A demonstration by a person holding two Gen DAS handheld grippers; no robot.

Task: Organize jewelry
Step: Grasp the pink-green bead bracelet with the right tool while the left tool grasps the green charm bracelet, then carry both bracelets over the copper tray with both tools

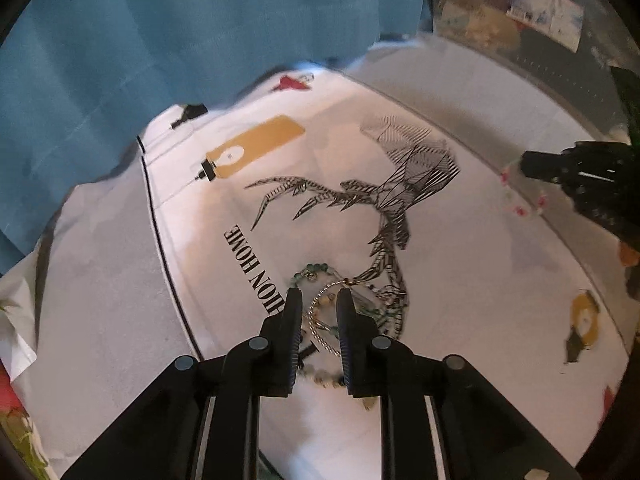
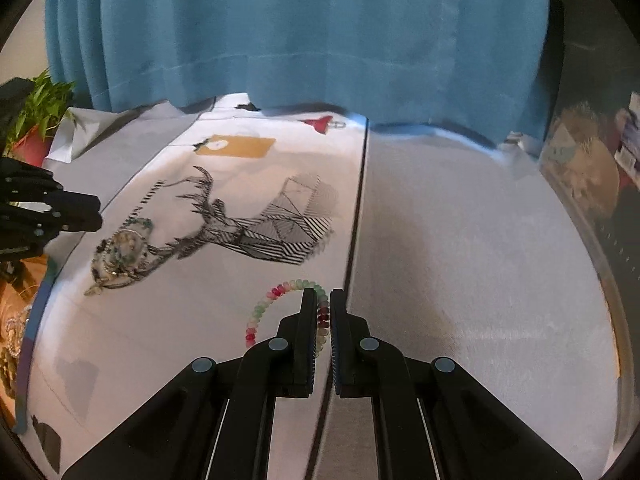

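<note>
Jewelry: your right gripper (image 2: 320, 300) has its jaws clenched on the bead bracelet (image 2: 276, 294); your left gripper (image 1: 319, 300) stands parted over the pile (image 1: 352, 312) at the cloth's (image 1: 120, 280) 6 o'clock.

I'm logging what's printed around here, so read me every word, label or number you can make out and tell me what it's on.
"HION HOME", start hidden behind the left gripper: black print beside the deer drawing on the white cloth.
Same print in the right wrist view: too blurred to read.
Packet at top right: print too small to read.
</note>
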